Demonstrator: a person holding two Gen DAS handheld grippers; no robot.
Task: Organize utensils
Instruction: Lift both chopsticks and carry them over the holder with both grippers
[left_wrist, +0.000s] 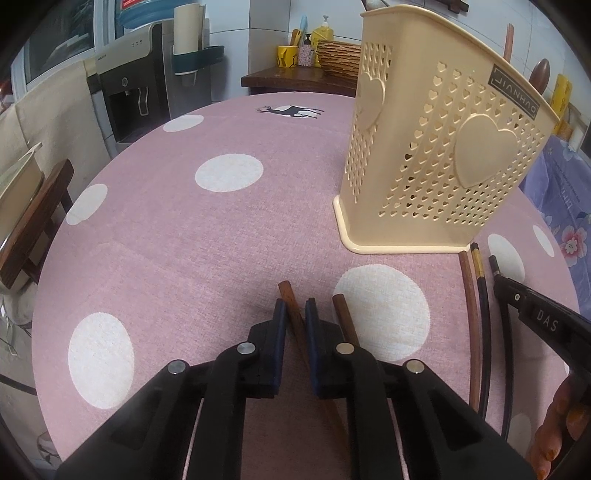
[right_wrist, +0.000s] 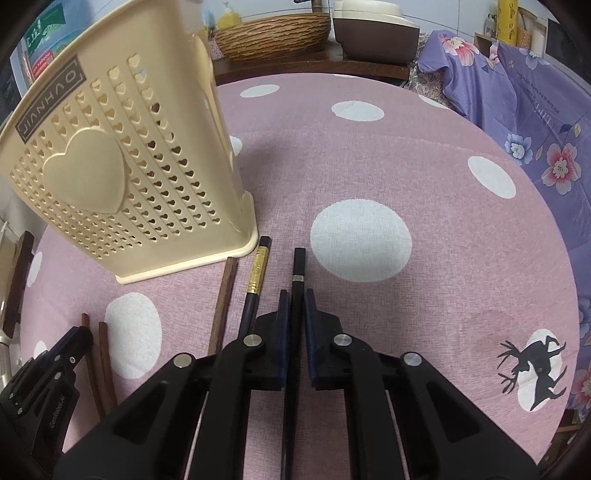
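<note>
Gripping a brown wooden chopstick (left_wrist: 295, 321), the left gripper (left_wrist: 295, 314) has its blue pads closed on the stick, which lies on the pink polka-dot tablecloth (left_wrist: 166, 240). Right gripper (right_wrist: 296, 306) is clamped on a black chopstick (right_wrist: 297, 269). A gold-banded black chopstick (right_wrist: 257, 273) lies just beside it. The cream perforated utensil holder (left_wrist: 436, 158) stands upright nearby.
</note>
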